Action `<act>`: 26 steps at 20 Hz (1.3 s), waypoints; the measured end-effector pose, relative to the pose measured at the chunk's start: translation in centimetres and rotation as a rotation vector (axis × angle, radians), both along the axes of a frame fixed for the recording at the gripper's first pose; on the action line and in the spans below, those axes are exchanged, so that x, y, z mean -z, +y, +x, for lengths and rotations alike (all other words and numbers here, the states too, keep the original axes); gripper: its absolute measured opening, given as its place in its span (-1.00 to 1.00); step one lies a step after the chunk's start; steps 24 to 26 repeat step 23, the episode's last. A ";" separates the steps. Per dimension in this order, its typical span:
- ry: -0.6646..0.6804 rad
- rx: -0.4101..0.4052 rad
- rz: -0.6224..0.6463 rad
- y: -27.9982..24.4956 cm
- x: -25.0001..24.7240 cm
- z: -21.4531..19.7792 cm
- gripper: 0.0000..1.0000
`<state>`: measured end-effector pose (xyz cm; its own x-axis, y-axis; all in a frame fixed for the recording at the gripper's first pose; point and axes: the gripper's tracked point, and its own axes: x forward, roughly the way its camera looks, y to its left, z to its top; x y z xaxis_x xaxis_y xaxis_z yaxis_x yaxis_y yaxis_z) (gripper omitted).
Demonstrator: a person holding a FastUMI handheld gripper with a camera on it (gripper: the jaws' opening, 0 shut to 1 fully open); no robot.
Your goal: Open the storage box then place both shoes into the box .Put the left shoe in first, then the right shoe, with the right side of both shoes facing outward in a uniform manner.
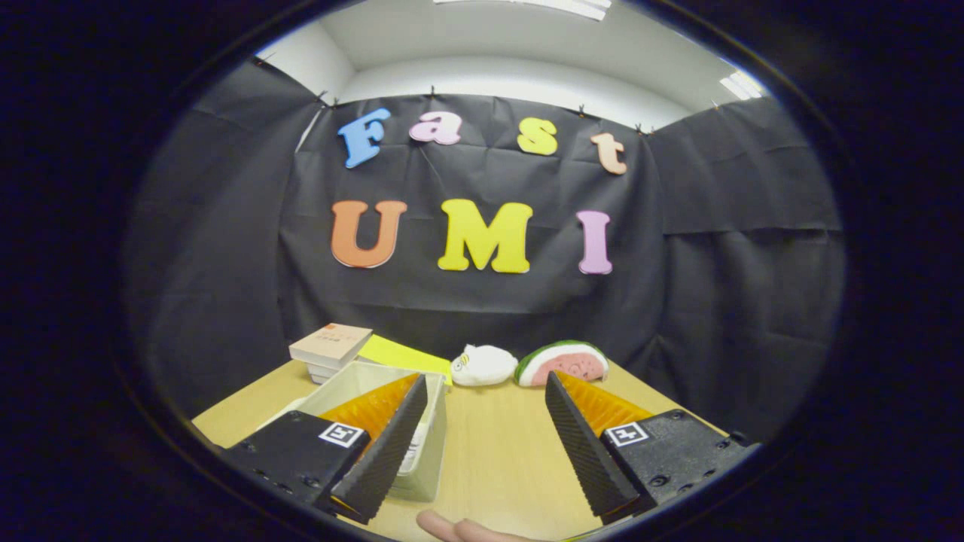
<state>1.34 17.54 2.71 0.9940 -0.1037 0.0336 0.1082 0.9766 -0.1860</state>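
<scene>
Here, fingers point(486, 388) spread apart over a wooden table point(497, 452), seemingly above the storage box point(429, 436).

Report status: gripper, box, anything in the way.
Gripper open, holding nothing. Box under left finger, lid state unclear. Fingertips at near table edge.

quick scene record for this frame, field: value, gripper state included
gripper: open, fingers spread, nothing between them
storage box: on the table, under the left finger, part hidden
table: light wood
books: stacked beyond the box
yellow sheet: beside the books
white plush toy: beyond the fingers
watermelon slice toy: next to the plush
fingertips: person's, at the near edge
</scene>
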 end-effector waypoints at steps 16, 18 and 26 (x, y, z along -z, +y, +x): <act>-0.004 -0.034 0.086 -2.0 2.5 -1.0 1.00; -0.020 -0.031 0.096 -2.2 2.2 -1.6 1.00; -0.032 -0.019 0.111 -2.7 2.2 -3.3 0.99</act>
